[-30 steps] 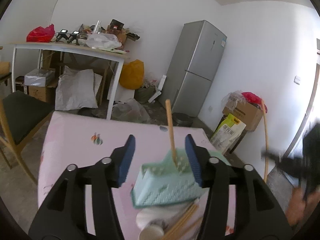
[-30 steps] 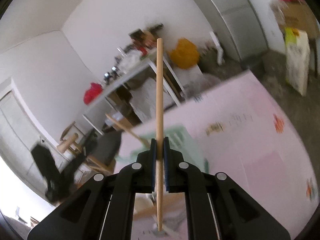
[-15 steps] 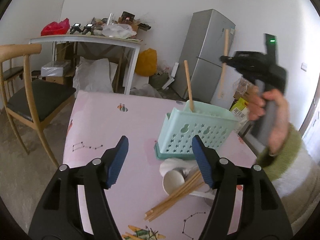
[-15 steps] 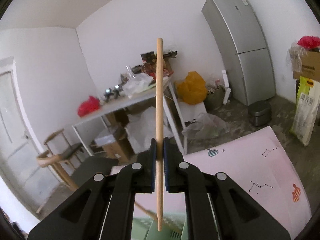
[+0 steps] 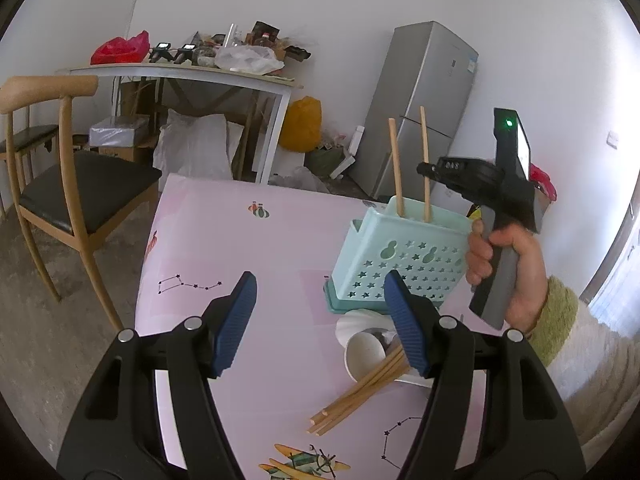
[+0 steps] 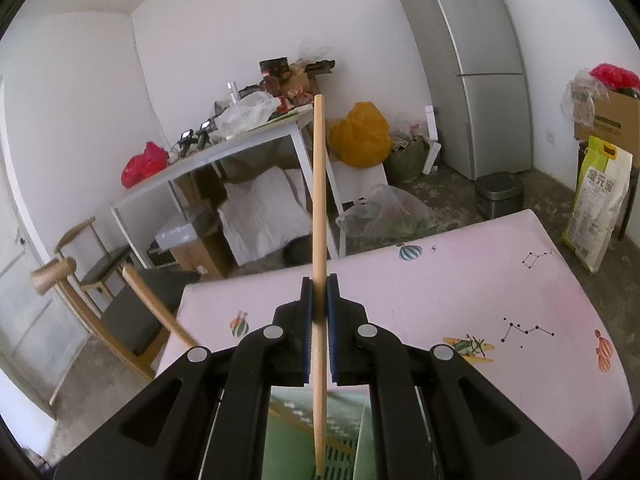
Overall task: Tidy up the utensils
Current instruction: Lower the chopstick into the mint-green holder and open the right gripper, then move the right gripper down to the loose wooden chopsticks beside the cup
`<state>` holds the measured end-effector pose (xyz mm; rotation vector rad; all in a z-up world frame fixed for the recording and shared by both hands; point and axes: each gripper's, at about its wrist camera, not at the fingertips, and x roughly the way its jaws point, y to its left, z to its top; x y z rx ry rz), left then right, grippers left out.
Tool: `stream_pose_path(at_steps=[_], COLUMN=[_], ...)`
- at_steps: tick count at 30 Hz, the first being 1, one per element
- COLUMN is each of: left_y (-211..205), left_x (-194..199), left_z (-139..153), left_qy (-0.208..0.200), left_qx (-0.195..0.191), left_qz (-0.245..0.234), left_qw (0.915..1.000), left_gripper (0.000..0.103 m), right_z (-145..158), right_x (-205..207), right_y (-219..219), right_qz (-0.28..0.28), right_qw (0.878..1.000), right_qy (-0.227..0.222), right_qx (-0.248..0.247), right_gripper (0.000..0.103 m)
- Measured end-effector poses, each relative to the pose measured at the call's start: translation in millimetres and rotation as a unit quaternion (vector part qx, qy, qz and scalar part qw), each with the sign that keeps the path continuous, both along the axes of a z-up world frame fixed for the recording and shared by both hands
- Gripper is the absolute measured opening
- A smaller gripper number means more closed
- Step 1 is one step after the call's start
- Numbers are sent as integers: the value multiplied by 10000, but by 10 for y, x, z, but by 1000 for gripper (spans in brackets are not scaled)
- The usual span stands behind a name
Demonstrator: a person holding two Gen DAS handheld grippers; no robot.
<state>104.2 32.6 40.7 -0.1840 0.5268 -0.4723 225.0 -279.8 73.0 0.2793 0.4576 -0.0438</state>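
Note:
A mint-green perforated utensil basket [image 5: 404, 260] stands on the pink table [image 5: 224, 248]. One wooden chopstick [image 5: 397, 168] stands upright in it. My right gripper [image 6: 319, 304] is shut on a second chopstick [image 6: 319, 208], held upright with its lower end inside the basket [image 6: 296, 440]; the left wrist view shows this chopstick [image 5: 425, 160] and the gripper [image 5: 424, 169] above the basket. My left gripper [image 5: 320, 320] is open and empty, in front of the basket. A bundle of several chopsticks [image 5: 360, 392] lies on the table by a white cup [image 5: 362, 356].
A white dish [image 5: 352, 326] sits under the cup, in front of the basket. A wooden chair [image 5: 60, 184] stands left of the table. Behind are a cluttered white table [image 5: 192, 76], a grey fridge [image 5: 424, 112] and bags on the floor.
My right gripper has lowered the chopstick so its tip has entered the basket. My left gripper has drawn back from the basket and stays open.

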Motion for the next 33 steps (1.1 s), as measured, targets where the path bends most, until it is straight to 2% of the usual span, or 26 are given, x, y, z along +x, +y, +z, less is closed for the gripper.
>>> stream_pose_path(at_steps=[13, 15, 16, 17, 22, 27, 31, 33], left_y=[18, 2, -10, -22, -107, -200, -263, -300], left_x=[79, 93, 100, 107, 116, 105, 88, 79], left_z=[-71, -84, -91, -96, -108, -123, -141, -166], left_qy=[103, 144, 170, 187, 213, 272, 309, 331], left_qx=[33, 45, 50, 50, 102, 177, 298, 433], left_qz=[15, 2, -10, -19, -84, -155, -174, -171], left_qw=[9999, 9999, 9998, 9998, 9997, 9994, 9989, 9984], left_gripper=[63, 63, 63, 63, 63, 63, 63, 63], right_z=[-156, -148, -143, -135, -121, -209, -341, -448], right_x=[-533, -653, -708, -805, -1093, -1371, -1529, -1563], right_y=[-24, -56, -69, -92, -172, -315, -436, -457], right_qz=[19, 35, 38, 32, 2, -107, -235, -371], right_qw=[9993, 9993, 9993, 9993, 9994, 9998, 9981, 9943], right_qy=[-9, 25, 19, -37, -41, 153, 540, 998], right_qx=[-366, -381, -382, -379, -354, -7, 180, 67], right_gripper=[8, 17, 32, 42, 49, 58, 78, 83])
